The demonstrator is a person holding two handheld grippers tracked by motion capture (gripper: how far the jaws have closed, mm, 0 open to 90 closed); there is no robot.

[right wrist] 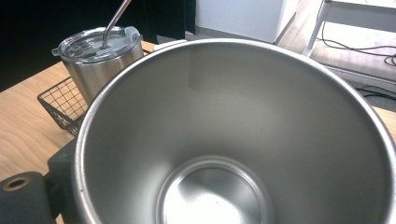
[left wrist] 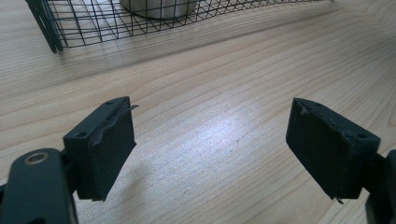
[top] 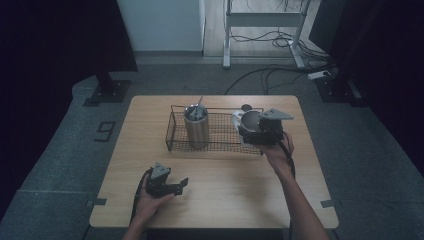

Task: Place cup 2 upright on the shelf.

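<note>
So on the wooden table [top: 210,200] we've got the wire basket [top: 172,130], and we'd say the job of loading it is about halfway. The lidded tumbler [top: 196,127] with its straw already stands upright in the left half. The open steel cup [top: 250,120] is at the basket's right end, tipped so its mouth faces the hand, and we can't tell if it's resting on the mesh yet. It still needs setting down and letting go. The right gripper [top: 247,131] is clamped on that cup, forearm stretched forward from the table's near edge. The left gripper [top: 184,182] lies low by the near edge, pointing at the basket, jaws apart with nothing between them.
</note>
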